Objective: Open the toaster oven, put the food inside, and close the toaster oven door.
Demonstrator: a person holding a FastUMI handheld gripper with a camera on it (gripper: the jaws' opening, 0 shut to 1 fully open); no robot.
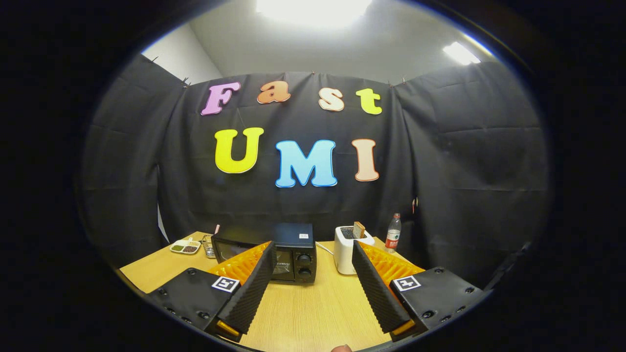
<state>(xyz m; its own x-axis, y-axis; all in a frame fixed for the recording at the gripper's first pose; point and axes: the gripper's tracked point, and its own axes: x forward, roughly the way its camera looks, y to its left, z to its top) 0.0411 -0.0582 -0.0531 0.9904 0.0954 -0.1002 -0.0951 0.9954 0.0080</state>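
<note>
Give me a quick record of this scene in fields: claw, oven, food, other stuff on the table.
claw: open, fingers spread wide, holding nothing
toaster oven: black, door shut, on the wooden table, beyond the fingers
food: small tray with divided portions, beside the oven
toaster: white, slice of bread sticking up from it
water bottle: upright, beside the toaster
task stage: door not yet opened

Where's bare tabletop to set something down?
Bare wood lies between the open hand-held gripper fingers, before the toaster oven. Crowded behind: food tray beside the oven, then toaster and water bottle.
</note>
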